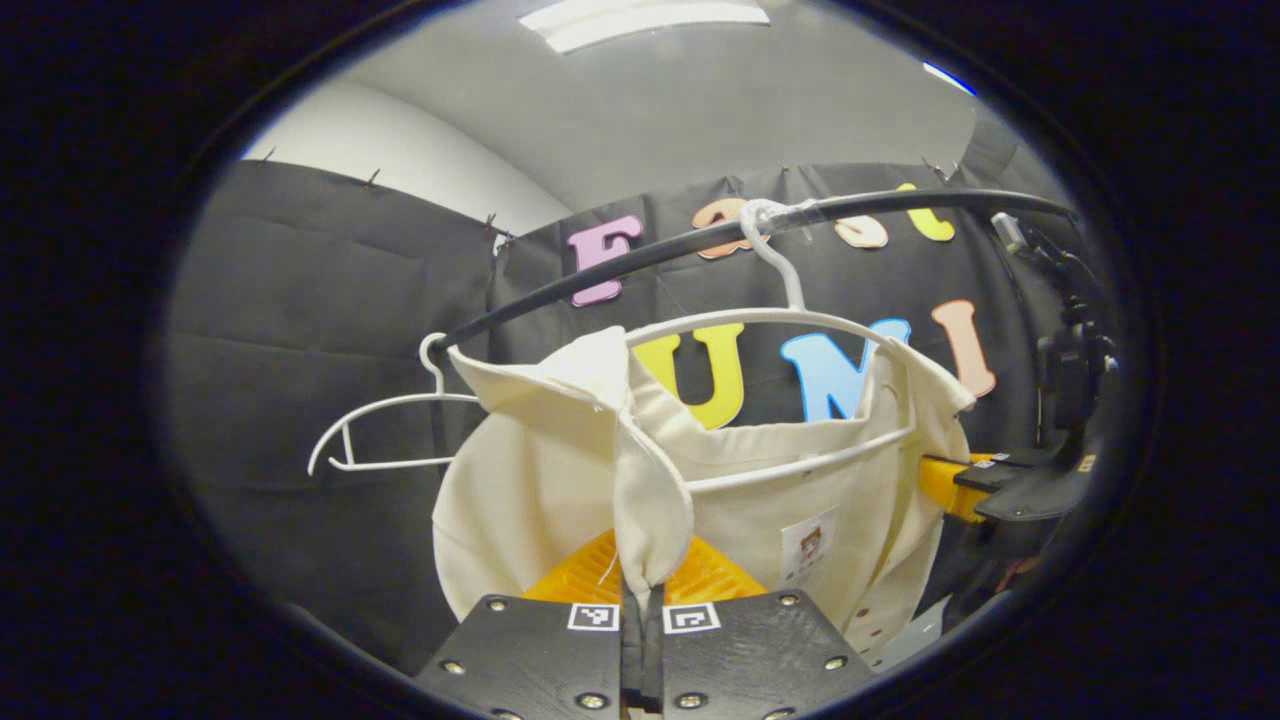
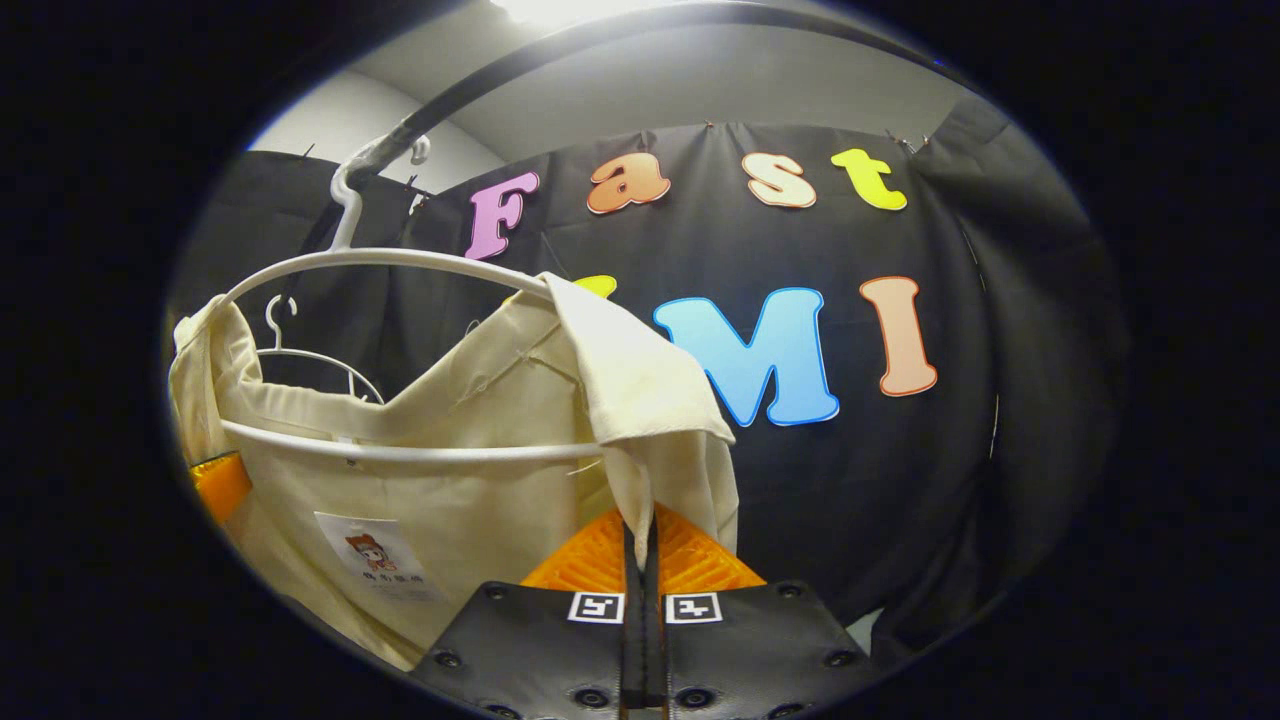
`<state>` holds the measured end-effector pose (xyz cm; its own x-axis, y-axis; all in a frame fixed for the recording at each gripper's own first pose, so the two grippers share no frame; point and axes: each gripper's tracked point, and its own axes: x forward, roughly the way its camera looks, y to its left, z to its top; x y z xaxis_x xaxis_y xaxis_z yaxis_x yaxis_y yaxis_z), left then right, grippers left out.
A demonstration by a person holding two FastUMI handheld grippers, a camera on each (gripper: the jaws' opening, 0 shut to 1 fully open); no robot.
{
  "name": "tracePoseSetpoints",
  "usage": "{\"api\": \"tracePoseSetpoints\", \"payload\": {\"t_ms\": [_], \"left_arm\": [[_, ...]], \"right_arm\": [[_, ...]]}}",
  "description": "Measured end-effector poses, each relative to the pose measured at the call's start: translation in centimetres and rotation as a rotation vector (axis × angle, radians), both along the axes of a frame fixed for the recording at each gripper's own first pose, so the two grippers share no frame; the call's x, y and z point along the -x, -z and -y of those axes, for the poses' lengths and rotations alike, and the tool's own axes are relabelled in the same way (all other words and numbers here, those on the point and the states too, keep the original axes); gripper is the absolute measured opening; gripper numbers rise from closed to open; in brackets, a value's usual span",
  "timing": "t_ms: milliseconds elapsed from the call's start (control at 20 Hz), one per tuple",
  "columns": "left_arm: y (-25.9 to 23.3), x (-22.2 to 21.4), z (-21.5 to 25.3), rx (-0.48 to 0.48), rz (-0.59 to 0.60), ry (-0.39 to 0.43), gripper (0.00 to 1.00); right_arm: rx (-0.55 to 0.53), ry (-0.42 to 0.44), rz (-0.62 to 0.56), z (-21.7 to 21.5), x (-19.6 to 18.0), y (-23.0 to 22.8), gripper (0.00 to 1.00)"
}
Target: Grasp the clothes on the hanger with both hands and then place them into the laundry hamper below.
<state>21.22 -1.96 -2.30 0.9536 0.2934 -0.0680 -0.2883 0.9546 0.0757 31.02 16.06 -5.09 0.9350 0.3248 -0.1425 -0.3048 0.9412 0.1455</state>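
A cream garment (image 1: 540,480) hangs on a white hanger (image 1: 770,318) hooked over a black rail (image 1: 620,262). In the left gripper view my left gripper (image 1: 640,590) is shut on a fold of the garment's shoulder, which is pulled down off the hanger's end. The other gripper (image 1: 975,490) shows at the garment's far side, pressed to the cloth. In the right gripper view my right gripper (image 2: 640,560) is shut on the other shoulder of the garment (image 2: 450,500), drawn down below the hanger (image 2: 380,258). A small label (image 2: 375,565) shows inside the garment.
A second, bare white hanger (image 1: 385,430) hangs on the rail to the left of the garment; it also shows behind the cloth as the bare hanger (image 2: 310,355). Black cloth walls (image 1: 320,330) close in the booth. A dark stand (image 1: 1075,370) rises at the right.
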Motion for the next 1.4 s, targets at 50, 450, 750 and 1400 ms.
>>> {"api": "tracePoseSetpoints", "payload": {"t_ms": [50, 450, 750, 1400], "left_arm": [[-0.2, 0.5, -0.3, 0.002, 0.002, 0.007, 0.01], [-5.0, 4.0, -1.7, -0.088, 0.048, 0.03, 0.0], [-8.0, 6.0, -6.3, -0.102, 0.09, -0.056, 0.0], [-1.7, 6.4, -14.8, 0.087, -0.001, -0.124, 0.0]], "right_arm": [[0.01, 0.003, 0.005, 0.2, 0.0, 0.0, 0.01], [-0.012, 0.05, 0.044, 3.4, -0.3, -1.5, 0.01], [-0.019, 0.116, 0.103, 6.5, -1.0, -3.7, 0.01], [-0.005, 0.154, 0.059, 6.8, -5.2, -0.6, 0.0]]}}
